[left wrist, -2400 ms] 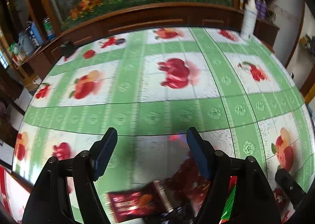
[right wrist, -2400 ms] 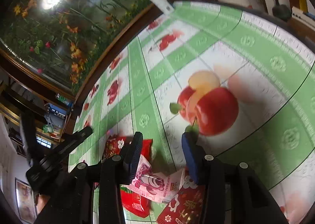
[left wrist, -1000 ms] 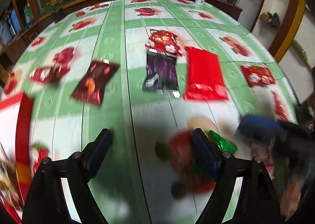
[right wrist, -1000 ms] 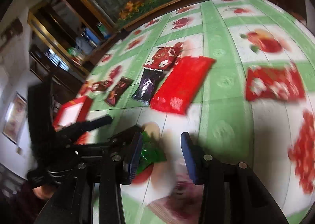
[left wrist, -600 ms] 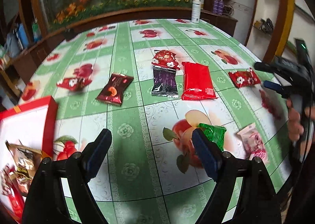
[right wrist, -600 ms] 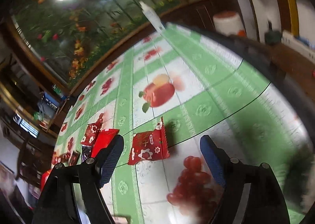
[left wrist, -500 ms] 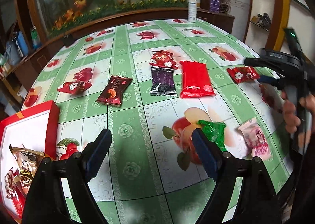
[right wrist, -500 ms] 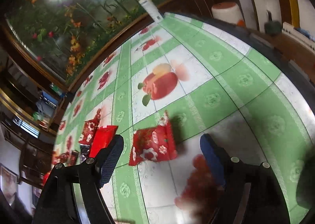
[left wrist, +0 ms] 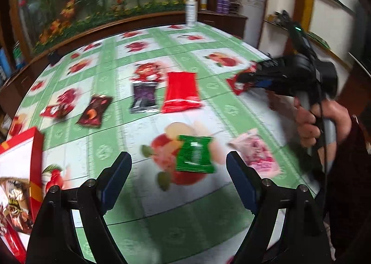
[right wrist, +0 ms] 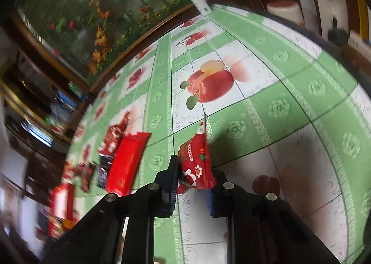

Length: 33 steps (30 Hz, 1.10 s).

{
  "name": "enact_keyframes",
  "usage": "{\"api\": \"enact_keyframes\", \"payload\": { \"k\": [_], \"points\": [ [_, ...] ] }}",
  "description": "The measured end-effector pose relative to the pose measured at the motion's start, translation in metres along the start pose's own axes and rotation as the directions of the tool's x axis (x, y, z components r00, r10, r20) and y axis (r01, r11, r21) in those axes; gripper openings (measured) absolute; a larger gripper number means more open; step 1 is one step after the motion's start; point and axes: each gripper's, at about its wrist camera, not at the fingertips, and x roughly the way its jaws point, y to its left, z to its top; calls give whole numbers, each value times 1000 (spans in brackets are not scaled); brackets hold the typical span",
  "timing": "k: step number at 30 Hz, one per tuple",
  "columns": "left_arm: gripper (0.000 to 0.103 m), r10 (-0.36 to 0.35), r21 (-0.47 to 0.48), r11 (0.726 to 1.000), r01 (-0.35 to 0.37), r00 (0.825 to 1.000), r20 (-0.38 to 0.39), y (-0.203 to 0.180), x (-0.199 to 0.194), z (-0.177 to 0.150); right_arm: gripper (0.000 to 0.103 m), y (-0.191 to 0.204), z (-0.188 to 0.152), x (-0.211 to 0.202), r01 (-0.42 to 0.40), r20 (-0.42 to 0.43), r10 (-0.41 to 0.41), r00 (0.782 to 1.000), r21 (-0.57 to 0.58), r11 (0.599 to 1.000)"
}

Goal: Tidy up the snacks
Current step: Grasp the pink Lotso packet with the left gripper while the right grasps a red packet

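Note:
My right gripper (right wrist: 191,185) is shut on a small red snack packet (right wrist: 196,164) with white flowers and holds it tilted above the tablecloth; it also shows in the left wrist view (left wrist: 241,83) at the far right. My left gripper (left wrist: 178,175) is open and empty above a green packet (left wrist: 194,155) and a pink packet (left wrist: 257,155). A big red packet (left wrist: 182,94), a purple one (left wrist: 143,97), a brown one (left wrist: 94,114) and more red ones lie further back. A red box (left wrist: 34,159) with snacks is at the left.
The round table has a green and white fruit-print cloth (left wrist: 116,148). A white spray bottle (left wrist: 191,12) stands at the far edge. Wooden cabinets and a flower mural ring the table. The table edge runs near the right hand (left wrist: 324,122).
My right gripper has closed on the small red flowered packet and lifted it off the cloth. My left gripper has shifted a little lower and nearer the green packet, still open.

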Motion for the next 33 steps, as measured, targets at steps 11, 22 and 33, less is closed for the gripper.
{"api": "enact_keyframes", "payload": {
  "k": [11, 22, 33],
  "points": [
    [84, -111, 5, 994, 113, 984, -140, -54, 27, 14, 21, -3, 4, 7, -39, -23, 40, 999, 59, 997],
    [71, -70, 104, 990, 92, 978, -195, -77, 57, 12, 21, -8, 4, 9, -67, -33, 70, 997, 87, 994],
    [36, -106, 147, 981, 129, 983, -152, -74, 48, 8, 21, -4, 4, 11, -64, -32, 66, 997, 62, 996]
  ]
}}
